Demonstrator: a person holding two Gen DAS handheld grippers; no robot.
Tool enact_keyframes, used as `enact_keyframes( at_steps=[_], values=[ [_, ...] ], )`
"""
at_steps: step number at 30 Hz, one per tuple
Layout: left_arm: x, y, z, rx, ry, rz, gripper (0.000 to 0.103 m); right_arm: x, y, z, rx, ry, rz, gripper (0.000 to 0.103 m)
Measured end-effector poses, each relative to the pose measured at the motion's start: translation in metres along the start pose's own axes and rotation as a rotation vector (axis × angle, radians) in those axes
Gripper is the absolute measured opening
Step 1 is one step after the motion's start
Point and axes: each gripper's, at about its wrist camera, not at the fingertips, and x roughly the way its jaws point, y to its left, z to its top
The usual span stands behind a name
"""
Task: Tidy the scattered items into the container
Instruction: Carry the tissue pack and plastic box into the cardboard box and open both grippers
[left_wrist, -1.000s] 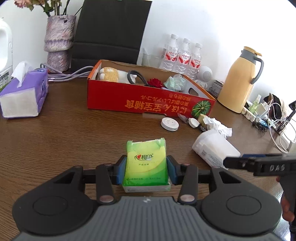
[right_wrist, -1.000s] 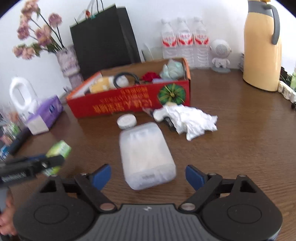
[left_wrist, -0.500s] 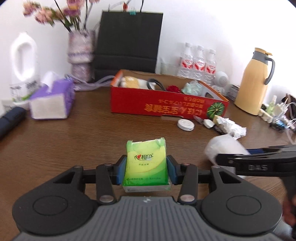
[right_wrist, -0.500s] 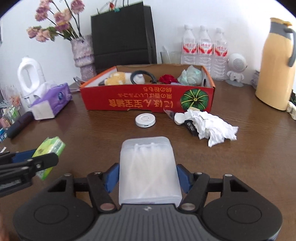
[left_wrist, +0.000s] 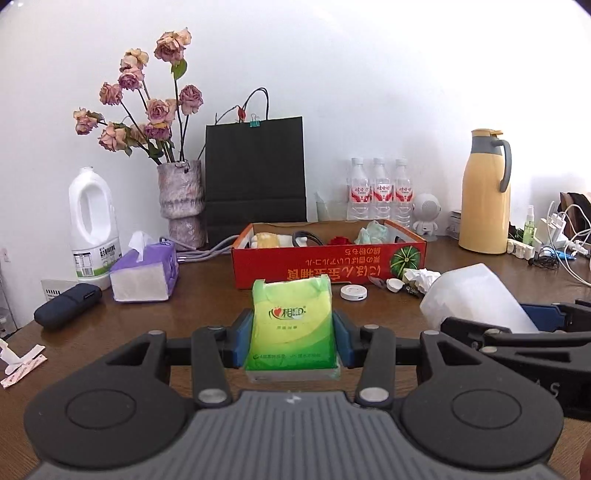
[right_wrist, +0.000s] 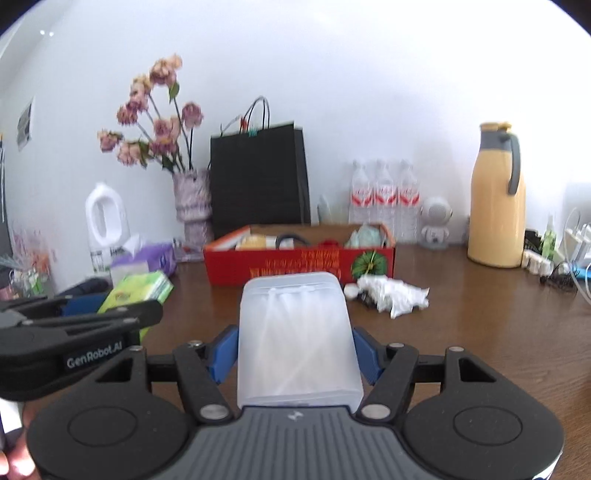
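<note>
The left gripper (left_wrist: 293, 338) pinches a green plastic-wrapped tissue pack (left_wrist: 293, 328) between its blue pads, each pad pressed flat against a side of the pack, which stands upright and clear of the brown wooden surface (left_wrist: 177, 321). Just beside it, the right gripper (right_wrist: 295, 350) clamps a translucent white plastic box (right_wrist: 297, 339) with rounded corners, its blue pads tight on the two long sides and the box lifted off the surface.

Beyond both grippers lies the open red cardboard box (left_wrist: 328, 264) with upside-down gold lettering and a green pumpkin picture on its front wall; it holds a yellow-and-white soft item, a black loop, something red and a pale green crumpled piece. In front of that box's right end sit a small white round disc (left_wrist: 353, 292), a crumpled white tissue (right_wrist: 393, 295) and a few small dark and white bits, touching one another.

To the left stands a purple tissue box (left_wrist: 142, 273), with a white plastic jug (left_wrist: 94, 229) and a dark blue oblong case (left_wrist: 68, 304) near it. Along the wall are a vase of dried roses (left_wrist: 181, 203), a black paper bag (left_wrist: 255, 173), three water bottles (left_wrist: 378, 194) and a yellow thermos jug (left_wrist: 484, 195).
</note>
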Motion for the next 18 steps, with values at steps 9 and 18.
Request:
enact_keyframes(
  at_steps=[9, 18],
  values=[
    [0.088, 0.025, 0.091, -0.003, -0.196, 0.026, 0.046, 0.077, -0.019, 0.085, 0.010, -0.098, 0.001, 0.064],
    [0.229, 0.040, 0.157, -0.002, -0.169, 0.041, 0.046, 0.210, -0.037, 0.185, 0.056, -0.064, -0.021, 0.064]
  ],
)
